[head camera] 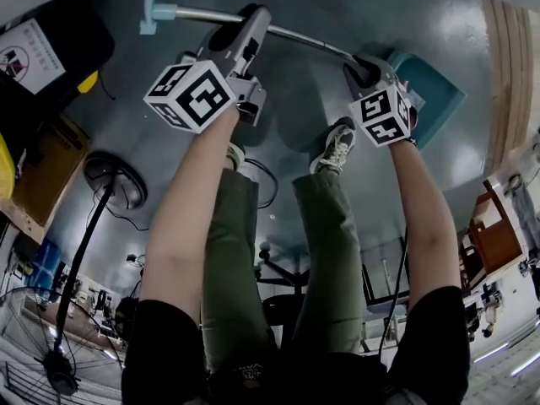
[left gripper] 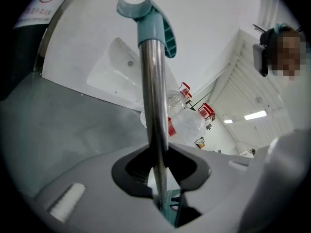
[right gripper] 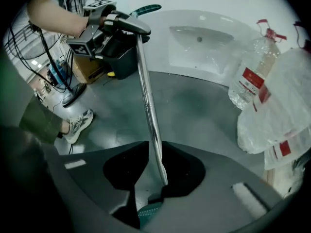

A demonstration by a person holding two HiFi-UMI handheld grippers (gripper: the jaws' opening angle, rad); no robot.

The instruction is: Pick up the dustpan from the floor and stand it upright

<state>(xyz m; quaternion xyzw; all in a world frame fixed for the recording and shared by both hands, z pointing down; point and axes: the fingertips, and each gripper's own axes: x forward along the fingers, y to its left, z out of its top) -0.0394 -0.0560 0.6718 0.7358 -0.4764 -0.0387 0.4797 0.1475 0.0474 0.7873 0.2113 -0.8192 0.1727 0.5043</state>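
The dustpan has a teal pan [head camera: 434, 91] and a long metal handle [head camera: 304, 35] ending in a teal grip [head camera: 156, 11]. In the head view it hangs raised and slanted over the grey floor. My left gripper [head camera: 251, 22] is shut on the handle near the grip end; the pole [left gripper: 153, 106] runs up between its pads to the teal grip [left gripper: 153, 25]. My right gripper [head camera: 364, 67] is shut on the handle close to the pan. In the right gripper view the pole [right gripper: 148, 106] rises from that gripper [right gripper: 156, 154] toward the left gripper [right gripper: 121, 25].
The person's shoes [head camera: 337, 146] stand just below the dustpan. A fan's round base [head camera: 114, 180] and a cardboard box [head camera: 42, 175] lie at the left. A bag of plastic bottles [right gripper: 277, 101] and a white basin [right gripper: 204, 42] sit by the wall. A black bin [right gripper: 124, 57] stands behind.
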